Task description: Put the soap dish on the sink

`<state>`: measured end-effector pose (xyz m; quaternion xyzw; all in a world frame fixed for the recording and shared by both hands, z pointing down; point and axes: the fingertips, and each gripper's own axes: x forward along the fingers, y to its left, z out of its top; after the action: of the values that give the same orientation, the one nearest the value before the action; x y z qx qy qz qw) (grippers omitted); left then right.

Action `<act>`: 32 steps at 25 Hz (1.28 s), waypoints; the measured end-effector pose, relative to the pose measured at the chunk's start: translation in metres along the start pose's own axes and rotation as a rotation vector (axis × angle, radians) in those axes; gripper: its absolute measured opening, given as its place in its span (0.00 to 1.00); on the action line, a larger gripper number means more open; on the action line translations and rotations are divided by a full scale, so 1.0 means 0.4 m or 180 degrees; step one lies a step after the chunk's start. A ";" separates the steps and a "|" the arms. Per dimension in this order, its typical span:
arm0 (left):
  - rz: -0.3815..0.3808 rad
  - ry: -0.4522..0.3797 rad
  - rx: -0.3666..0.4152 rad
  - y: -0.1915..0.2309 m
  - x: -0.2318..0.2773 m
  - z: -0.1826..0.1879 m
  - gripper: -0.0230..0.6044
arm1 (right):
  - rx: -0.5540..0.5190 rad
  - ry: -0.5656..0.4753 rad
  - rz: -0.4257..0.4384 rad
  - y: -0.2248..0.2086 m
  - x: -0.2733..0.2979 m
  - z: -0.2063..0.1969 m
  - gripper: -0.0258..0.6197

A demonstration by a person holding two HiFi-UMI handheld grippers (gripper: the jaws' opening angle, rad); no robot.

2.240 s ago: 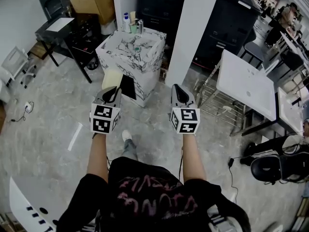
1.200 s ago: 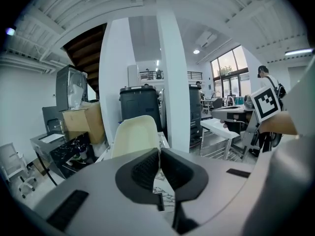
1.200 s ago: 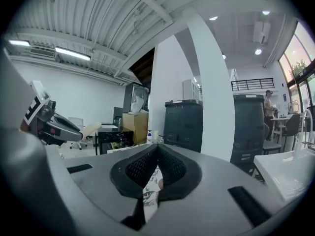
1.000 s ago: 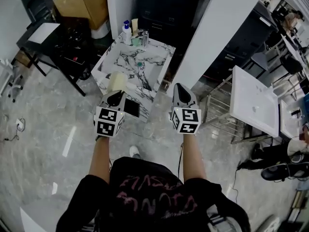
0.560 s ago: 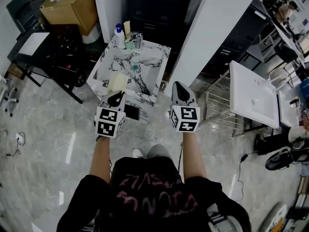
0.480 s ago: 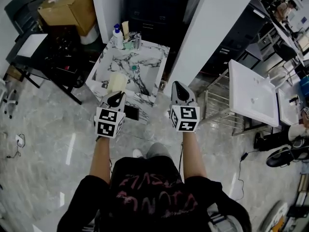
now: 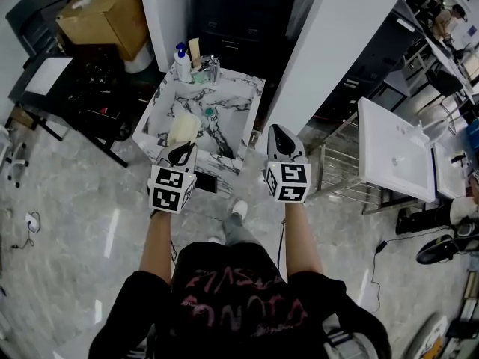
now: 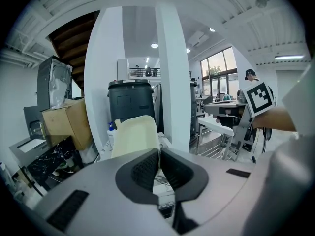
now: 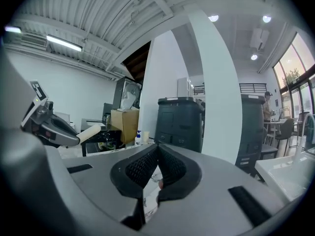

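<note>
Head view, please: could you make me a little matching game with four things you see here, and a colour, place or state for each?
Things:
1. soap dish
2. sink
3. cardboard box
4. right gripper

Descriptions:
a. shut, nothing in it
b. brown, at the top left of the view
c. cream, held by the left gripper
d. white marble with black veins

Pairs: 1-c, 2-d, 3-b, 4-a
</note>
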<state>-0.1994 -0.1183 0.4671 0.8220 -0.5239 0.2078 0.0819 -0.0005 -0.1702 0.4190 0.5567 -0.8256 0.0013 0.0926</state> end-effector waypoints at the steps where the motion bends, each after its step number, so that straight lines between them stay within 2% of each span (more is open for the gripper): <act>1: -0.0004 0.0010 0.0008 0.005 0.013 0.003 0.08 | 0.0000 0.0001 0.0005 -0.005 0.014 0.000 0.06; 14: -0.0035 0.0229 0.0103 0.078 0.267 0.053 0.08 | 0.0098 0.0102 0.0009 -0.137 0.257 -0.039 0.06; 23: -0.0073 0.0406 0.0078 0.116 0.464 0.085 0.08 | 0.0294 0.0182 0.0079 -0.235 0.441 -0.069 0.06; 32: -0.0060 0.0507 0.0091 0.120 0.581 0.122 0.08 | 0.0281 0.0223 0.0188 -0.290 0.536 -0.078 0.06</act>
<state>-0.1450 -0.3489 0.5186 0.8088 -0.5049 0.2793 0.1136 0.0331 -0.4080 0.4709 0.5352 -0.8370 0.0599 0.0968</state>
